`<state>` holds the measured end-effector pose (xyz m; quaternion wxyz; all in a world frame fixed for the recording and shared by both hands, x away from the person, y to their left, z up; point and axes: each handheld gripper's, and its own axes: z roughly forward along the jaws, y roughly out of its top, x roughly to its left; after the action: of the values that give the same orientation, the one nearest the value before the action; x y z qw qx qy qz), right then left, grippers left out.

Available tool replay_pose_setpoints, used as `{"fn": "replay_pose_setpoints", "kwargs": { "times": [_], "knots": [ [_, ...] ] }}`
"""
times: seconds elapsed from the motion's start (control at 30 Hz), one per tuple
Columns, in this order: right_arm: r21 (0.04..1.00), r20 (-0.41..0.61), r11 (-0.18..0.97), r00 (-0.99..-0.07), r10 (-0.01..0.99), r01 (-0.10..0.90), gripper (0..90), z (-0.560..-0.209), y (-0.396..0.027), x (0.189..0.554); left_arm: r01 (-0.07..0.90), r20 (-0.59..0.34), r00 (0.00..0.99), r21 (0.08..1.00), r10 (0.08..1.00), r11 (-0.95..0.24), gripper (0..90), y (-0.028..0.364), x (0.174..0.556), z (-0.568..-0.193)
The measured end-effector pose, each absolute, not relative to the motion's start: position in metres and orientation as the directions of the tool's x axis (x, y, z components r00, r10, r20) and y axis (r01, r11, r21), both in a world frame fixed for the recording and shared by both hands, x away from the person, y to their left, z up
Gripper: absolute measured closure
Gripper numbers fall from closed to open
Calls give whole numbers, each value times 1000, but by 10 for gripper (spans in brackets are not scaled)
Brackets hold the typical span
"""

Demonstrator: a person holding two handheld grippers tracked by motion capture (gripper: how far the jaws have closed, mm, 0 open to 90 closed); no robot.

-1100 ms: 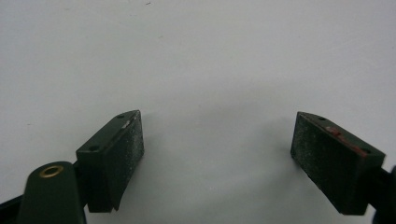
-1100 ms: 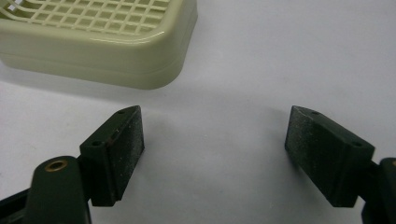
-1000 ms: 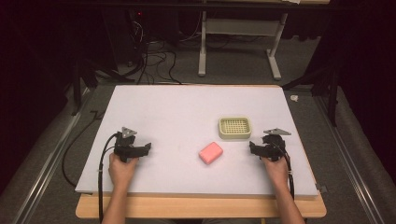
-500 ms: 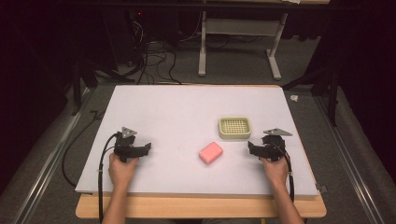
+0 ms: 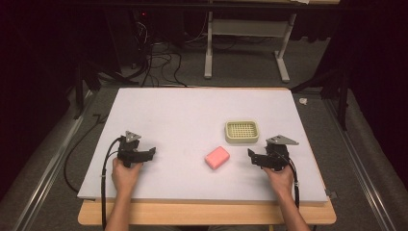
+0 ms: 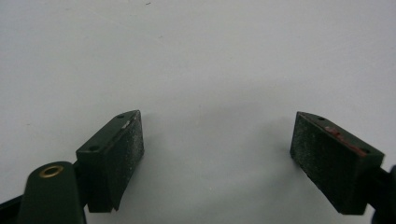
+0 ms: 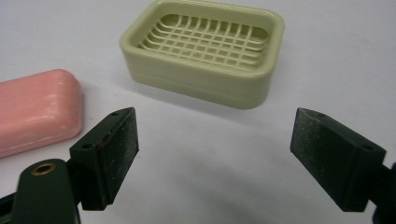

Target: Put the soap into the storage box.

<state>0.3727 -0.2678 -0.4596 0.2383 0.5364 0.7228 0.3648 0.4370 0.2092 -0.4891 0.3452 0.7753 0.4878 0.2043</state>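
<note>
One pink bar of soap (image 5: pixel 217 157) lies flat on the white worktop (image 5: pixel 183 120), just in front of one empty soap dish (image 5: pixel 242 131). It looks hard, light and likely slick, so gripping across its short sides seems safest. The right gripper (image 5: pixel 254 159), nearest it, and the left gripper (image 5: pixel 149 153) each have jaws spread wide, holding nothing.

Left tool (image 6: pixel 217 156) agape over white table (image 6: pixel 210 56)

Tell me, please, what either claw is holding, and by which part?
Nothing: the left claw and right claw are open, with the soap and dish untouched.
</note>
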Motion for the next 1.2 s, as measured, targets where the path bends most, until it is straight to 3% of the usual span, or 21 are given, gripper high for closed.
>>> {"fn": "replay_pose_setpoints", "kwargs": {
  "times": [1.2],
  "knots": [
    [783, 66, 256, -485, 872, 567, 139, -457, -207, 370, 616, -22, 441, 735, 897, -284, 178, 209, 437, -489]
  ]
}}
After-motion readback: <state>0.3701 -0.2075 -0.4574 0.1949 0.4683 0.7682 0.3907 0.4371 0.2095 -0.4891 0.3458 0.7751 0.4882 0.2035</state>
